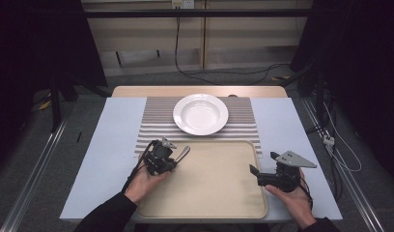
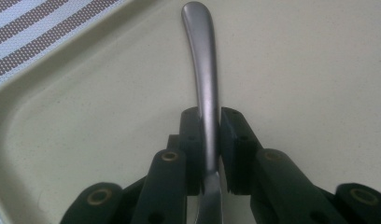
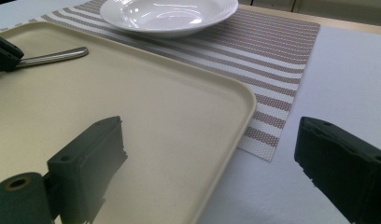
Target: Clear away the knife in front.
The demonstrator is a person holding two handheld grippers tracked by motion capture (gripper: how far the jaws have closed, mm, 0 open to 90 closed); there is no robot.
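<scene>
Now | metal handle [image 2: 205, 84] clamped in left tool [image 2: 209, 135] | above tray [image 2: 86, 121]

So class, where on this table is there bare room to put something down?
Most of the tray between the two tools is bare. The blue cloth left of the mat and right of it is free too. It is crowded around the plate, and at the tray's left, where the left tool holds a utensil.
</scene>
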